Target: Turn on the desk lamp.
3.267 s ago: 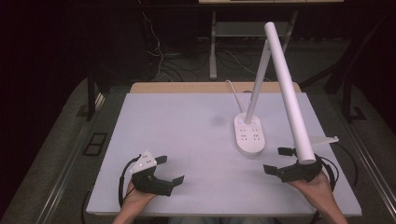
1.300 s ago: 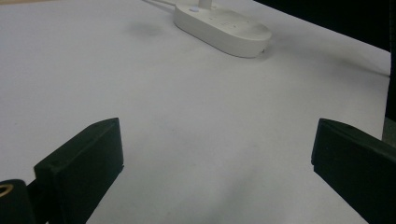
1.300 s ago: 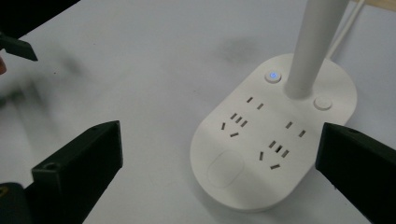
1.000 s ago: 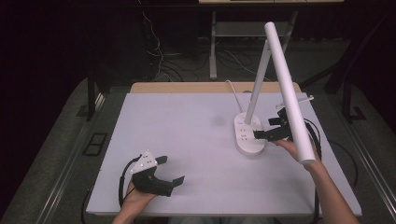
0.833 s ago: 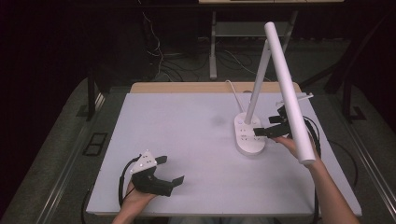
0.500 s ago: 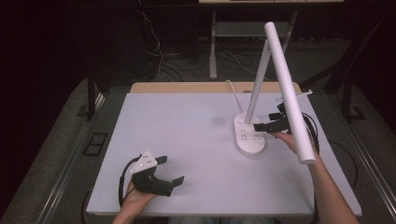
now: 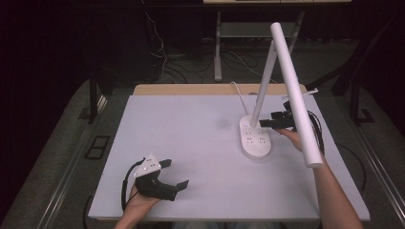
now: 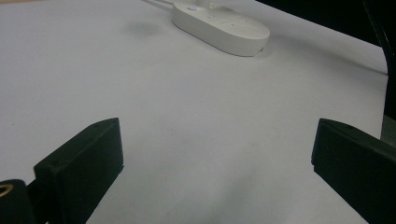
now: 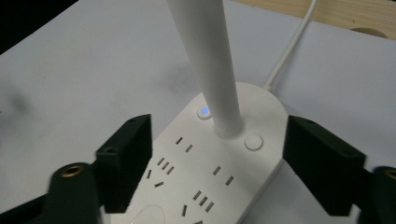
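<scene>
A white desk lamp stands at the table's back right: an oval base [image 7: 256,139] with sockets, a slanted stem [image 7: 264,81] and a long tube head [image 7: 296,95]. My right gripper [image 7: 268,121] is at the base's right side, pointing left, partly behind the tube head. In the right gripper view its jaws [image 9: 219,163] straddle the base [image 9: 224,186] and the stem [image 9: 210,60] without touching; they have just been closing. A blue-lit button [image 9: 204,111] and a white button [image 9: 253,142] flank the stem's foot. My left gripper [image 7: 175,174] rests open at the front left, nothing between its jaws [image 8: 215,172].
The lamp's white cable [image 7: 239,95] runs from the base to the back edge of the white tabletop [image 7: 191,124], where a wooden strip [image 7: 191,89] shows. The base [image 8: 219,28] lies far ahead in the left gripper view. Dark floor and cables surround the table.
My right gripper has moved left and slightly down, closer to the foot of the lamp stem. The left gripper has stayed in place.
</scene>
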### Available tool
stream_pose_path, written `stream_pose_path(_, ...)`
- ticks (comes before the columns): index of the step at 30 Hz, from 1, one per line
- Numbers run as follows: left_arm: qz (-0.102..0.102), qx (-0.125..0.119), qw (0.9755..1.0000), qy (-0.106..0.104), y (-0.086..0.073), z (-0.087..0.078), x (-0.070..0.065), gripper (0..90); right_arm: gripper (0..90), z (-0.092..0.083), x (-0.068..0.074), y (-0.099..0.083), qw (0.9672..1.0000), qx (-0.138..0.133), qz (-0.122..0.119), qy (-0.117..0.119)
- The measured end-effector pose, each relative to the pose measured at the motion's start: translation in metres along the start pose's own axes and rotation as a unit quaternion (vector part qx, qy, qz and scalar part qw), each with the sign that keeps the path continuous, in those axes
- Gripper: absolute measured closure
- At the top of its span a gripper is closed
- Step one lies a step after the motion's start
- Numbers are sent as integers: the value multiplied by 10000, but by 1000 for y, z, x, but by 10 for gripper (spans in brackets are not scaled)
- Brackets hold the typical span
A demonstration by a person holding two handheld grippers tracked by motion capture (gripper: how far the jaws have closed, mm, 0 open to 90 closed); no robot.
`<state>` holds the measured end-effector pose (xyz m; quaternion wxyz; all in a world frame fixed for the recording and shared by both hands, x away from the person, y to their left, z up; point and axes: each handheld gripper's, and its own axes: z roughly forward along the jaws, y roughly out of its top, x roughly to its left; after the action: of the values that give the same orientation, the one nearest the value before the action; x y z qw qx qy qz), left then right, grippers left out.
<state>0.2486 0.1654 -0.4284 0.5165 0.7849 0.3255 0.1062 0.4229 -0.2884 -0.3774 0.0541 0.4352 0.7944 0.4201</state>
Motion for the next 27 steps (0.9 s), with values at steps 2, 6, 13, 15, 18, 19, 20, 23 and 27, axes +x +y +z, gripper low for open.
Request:
stream_pose_path(2, 3, -3, 10000, 5, 0, 0, 0, 12, 282, 3, -3, 0, 10000, 9, -22, -3)
stream_pose_path(6, -9, -22, 10000, 27, 0, -1, 0, 11, 338, 8, -7, -1, 10000, 67, 56, 19)
stream_pose_path(13, 11, 9, 10000, 19, 0, 0, 0, 11, 405, 14, -17, -4, 9999, 61, 81, 66)
stream_pose_path(15, 10, 11, 10000, 15, 0, 0, 0, 11, 414, 16, -19, -4, 9999, 51, 136, 62)
stream_pose_path(18, 11, 9, 10000, 20, 0, 0, 0, 11, 438, 19, -23, -5, 9998, 66, 161, 50)
stream_pose_path(19, 7, 6, 10000, 21, 0, 0, 0, 11, 443, 21, -24, -6, 9998, 83, 181, 41)
stream_pose_path(20, 7, 6, 10000, 23, 0, 0, 0, 11, 451, 22, -25, -6, 9998, 93, 190, 32)
stream_pose_path(23, 8, 8, 10000, 11, 0, 0, 0, 11, 499, 24, -28, -8, 9996, 128, 245, 15)
stream_pose_path(27, 15, 12, 10000, 9, 0, 1, 0, 11, 556, 27, -31, -9, 9995, 137, 301, -13)
